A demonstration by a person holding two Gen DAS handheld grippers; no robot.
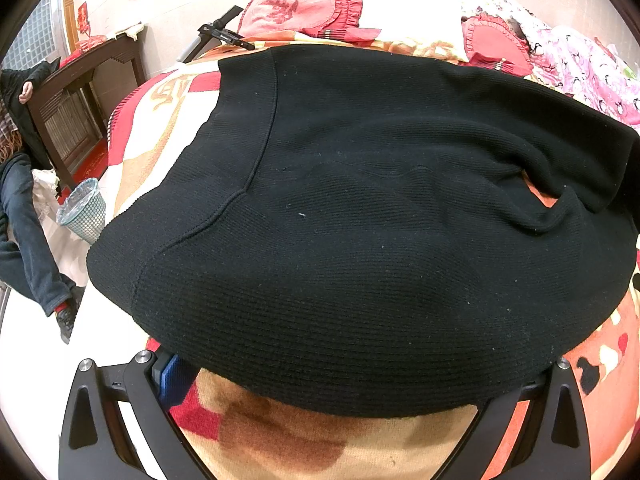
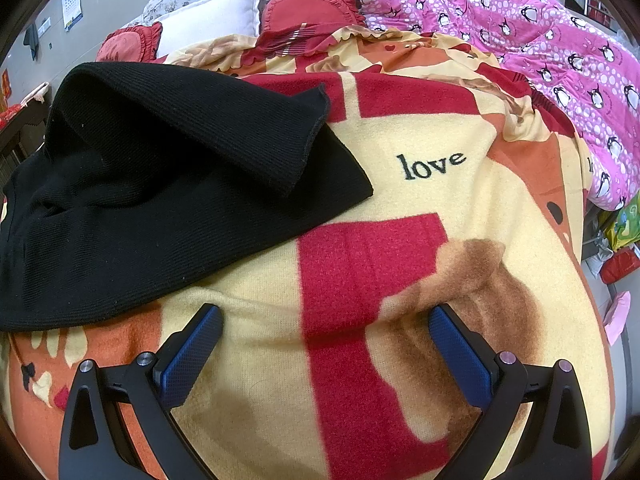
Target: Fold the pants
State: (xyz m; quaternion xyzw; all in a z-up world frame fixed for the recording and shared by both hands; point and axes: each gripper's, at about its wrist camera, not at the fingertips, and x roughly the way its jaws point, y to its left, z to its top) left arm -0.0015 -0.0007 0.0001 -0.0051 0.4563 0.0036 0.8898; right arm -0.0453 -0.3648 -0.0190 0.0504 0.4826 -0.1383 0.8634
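Two grippers sit low over a bed spread with a fleece blanket [image 2: 400, 280] printed in red, cream and orange, and both have their jaws spread wide. The black ribbed-knit pants [image 1: 360, 200] lie on that blanket. In the left wrist view they fill most of the frame, waistband toward 10 o'clock, and the near edge drapes over the tips of the left gripper [image 1: 320, 408], so only a sliver of one blue pad [image 1: 174, 376] shows at 8 o'clock; whether the fingers touch the cloth I cannot tell, but they grasp nothing. In the right wrist view the right gripper [image 2: 324, 320] is released, both blue pads [image 2: 192, 352] bare over the blanket, with the pants [image 2: 160, 208] up at 10 o'clock, a leg end doubled back over the layer beneath. The word "love" [image 2: 434, 166] is printed on the blanket at 1 o'clock, just beside the cloth's corner. Red ruffled pillows [image 2: 312, 6] and a white pillow [image 2: 216, 16] rest at 12 o'clock, and a pink penguin-print quilt [image 2: 560, 60] is bunched at 2 o'clock. In the left view, at 9 o'clock off the bed, stand a mesh wastebasket [image 1: 82, 216] and a dark wooden table [image 1: 80, 92].
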